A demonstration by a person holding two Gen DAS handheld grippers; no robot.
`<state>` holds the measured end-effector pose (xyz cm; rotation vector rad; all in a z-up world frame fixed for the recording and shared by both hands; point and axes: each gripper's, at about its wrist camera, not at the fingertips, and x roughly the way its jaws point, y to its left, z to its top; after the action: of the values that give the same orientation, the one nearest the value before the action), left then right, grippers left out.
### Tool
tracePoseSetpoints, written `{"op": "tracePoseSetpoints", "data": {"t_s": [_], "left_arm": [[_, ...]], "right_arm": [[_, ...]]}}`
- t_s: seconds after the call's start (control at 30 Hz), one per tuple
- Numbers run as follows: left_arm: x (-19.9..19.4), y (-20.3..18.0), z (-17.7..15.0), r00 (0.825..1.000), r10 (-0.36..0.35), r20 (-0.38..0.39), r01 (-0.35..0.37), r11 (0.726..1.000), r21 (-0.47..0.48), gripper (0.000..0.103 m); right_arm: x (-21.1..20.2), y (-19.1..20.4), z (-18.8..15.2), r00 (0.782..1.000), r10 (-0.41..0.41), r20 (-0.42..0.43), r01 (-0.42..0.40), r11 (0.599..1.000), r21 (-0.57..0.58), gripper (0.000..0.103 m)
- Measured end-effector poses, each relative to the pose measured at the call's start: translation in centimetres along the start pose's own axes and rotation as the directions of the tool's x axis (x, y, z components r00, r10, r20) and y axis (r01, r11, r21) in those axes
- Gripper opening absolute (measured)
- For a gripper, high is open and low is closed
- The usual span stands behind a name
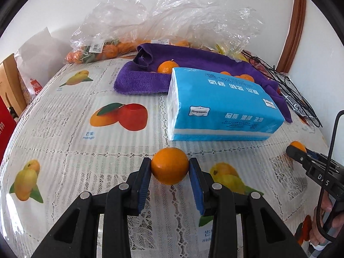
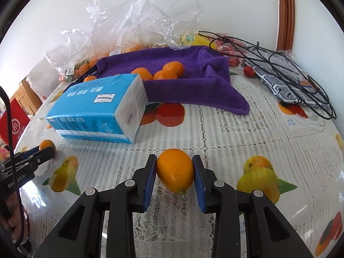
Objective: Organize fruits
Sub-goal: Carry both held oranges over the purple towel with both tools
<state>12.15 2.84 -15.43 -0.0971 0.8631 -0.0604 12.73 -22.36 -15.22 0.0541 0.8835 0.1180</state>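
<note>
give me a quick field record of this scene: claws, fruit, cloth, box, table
left claw: shut on a round orange citrus fruit
right claw: shut on an oval orange citrus fruit with a green stem end
purple terry towel: spread at the back, several small orange fruits lying on it
blue plastic-wrapped tissue pack: lying flat in front of the towel
fruit-print lace tablecloth: covers the table

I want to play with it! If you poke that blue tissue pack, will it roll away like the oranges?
Probably not. The blue tissue pack is a flat-sided block lying on the tablecloth, so it would likely slide, not roll. Its wrapper looks smooth and soft, so it may squash a little. It is probably light for its size, being paper.
</note>
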Motion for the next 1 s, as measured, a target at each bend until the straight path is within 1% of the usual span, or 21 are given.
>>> {"op": "tracePoseSetpoints", "data": {"t_s": [0.07, 0.17, 0.67, 0.87, 1.0], "left_arm": [[0.2, 0.2, 0.0, 1.0, -0.011, -0.013, 0.01, 1.0, -0.011, 0.034], [0.1, 0.5, -0.1, 1.0, -0.029, -0.012, 0.029, 0.999, -0.025, 0.034], [0.2, 0.7, 0.0, 0.999, -0.05, -0.01, 0.05, 0.998, -0.038, 0.033], [0.2, 1.0, 0.0, 0.998, -0.058, -0.014, 0.057, 0.996, -0.064, 0.033], [0.2, 0.7, 0.1, 0.998, -0.058, -0.026, 0.057, 0.998, -0.033, 0.033]], "right_arm": [[0.2, -0.2, 0.1, 1.0, 0.011, -0.011, -0.011, 1.0, 0.01, 0.033], [0.3, 0.0, 0.1, 1.0, 0.009, -0.017, -0.009, 1.0, 0.002, 0.033], [0.6, 1.3, 0.0, 0.998, -0.059, -0.031, 0.056, 0.996, -0.068, 0.033], [0.4, 0.6, 0.1, 0.999, -0.026, -0.027, 0.025, 0.999, -0.04, 0.033], [0.2, 0.6, 0.0, 1.0, -0.014, -0.023, 0.013, 0.999, -0.047, 0.033]]}}
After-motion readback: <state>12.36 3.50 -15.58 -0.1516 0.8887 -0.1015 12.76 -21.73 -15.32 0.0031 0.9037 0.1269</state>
